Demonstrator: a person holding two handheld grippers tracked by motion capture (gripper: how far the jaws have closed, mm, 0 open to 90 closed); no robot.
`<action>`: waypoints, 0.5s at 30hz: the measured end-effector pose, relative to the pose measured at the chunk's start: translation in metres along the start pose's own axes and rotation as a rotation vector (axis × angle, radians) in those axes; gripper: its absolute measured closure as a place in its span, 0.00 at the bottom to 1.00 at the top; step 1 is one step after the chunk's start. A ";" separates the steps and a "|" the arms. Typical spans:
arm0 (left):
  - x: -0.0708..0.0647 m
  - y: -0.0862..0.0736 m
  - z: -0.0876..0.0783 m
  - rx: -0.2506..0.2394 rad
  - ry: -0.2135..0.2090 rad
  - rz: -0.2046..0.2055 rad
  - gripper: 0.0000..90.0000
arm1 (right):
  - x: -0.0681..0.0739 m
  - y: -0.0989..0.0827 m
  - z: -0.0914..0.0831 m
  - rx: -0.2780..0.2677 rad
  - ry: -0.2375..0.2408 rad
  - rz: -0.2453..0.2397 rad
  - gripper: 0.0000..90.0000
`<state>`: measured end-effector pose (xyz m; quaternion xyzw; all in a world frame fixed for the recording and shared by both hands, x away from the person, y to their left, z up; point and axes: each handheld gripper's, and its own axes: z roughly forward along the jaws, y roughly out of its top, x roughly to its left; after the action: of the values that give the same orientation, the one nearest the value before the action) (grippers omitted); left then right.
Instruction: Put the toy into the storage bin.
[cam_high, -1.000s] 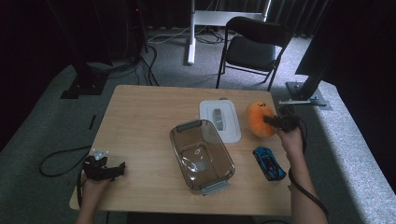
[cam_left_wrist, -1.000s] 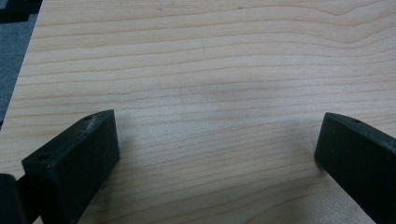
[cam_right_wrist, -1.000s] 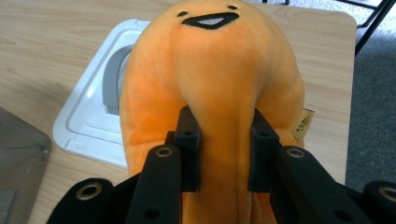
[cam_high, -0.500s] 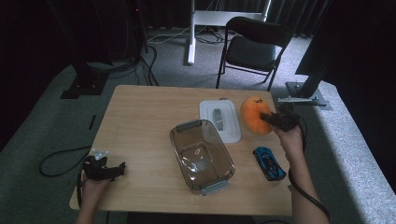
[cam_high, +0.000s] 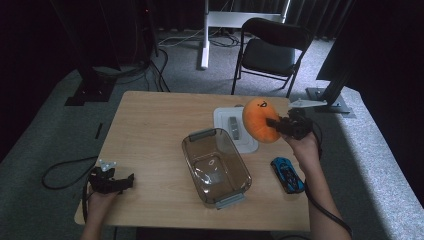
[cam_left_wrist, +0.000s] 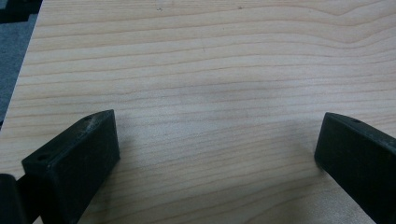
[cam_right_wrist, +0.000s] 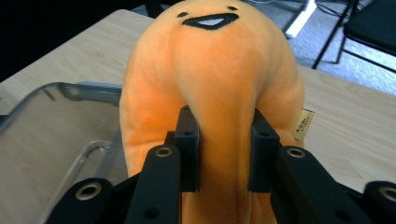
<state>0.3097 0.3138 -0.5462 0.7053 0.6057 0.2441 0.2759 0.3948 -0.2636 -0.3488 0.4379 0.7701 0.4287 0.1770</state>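
An orange plush toy (cam_high: 257, 119) with a small black face hangs in the air over the white lid (cam_high: 224, 120), lifted off the table. My right gripper (cam_high: 274, 124) is shut on it; in the right gripper view its pads (cam_right_wrist: 189, 149) pinch a fold of the orange plush toy (cam_right_wrist: 210, 88). A clear plastic container (cam_high: 215, 165) stands empty at the table's middle, its rim (cam_right_wrist: 56, 88) below the toy. My left gripper (cam_high: 131, 180) rests at the table's near left corner, open, with bare wood between its fingers (cam_left_wrist: 74, 158).
A blue toy car (cam_high: 287, 174) lies on the table near my right forearm. The wooden table (cam_high: 150, 130) has free room on its left half. A black chair (cam_high: 270, 50) stands behind the table, with cables and stand bases on the grey floor.
My right gripper has lifted the orange plush toy and carried it left, from beside the white lid to above its right edge. The left gripper has stayed still.
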 end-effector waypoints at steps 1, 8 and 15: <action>0.000 0.000 0.000 0.000 0.000 -0.002 0.00 | 0.005 0.002 -0.001 -0.005 0.013 -0.014 0.79; 0.000 0.000 0.000 0.000 -0.001 -0.002 0.00 | 0.027 0.007 -0.004 -0.017 0.081 -0.064 0.79; 0.000 0.000 0.000 0.001 -0.001 -0.002 0.00 | 0.048 0.011 -0.007 -0.030 0.138 -0.128 0.78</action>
<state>0.3097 0.3138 -0.5462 0.7051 0.6062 0.2432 0.2760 0.3694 -0.2243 -0.3306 0.3547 0.8004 0.4571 0.1571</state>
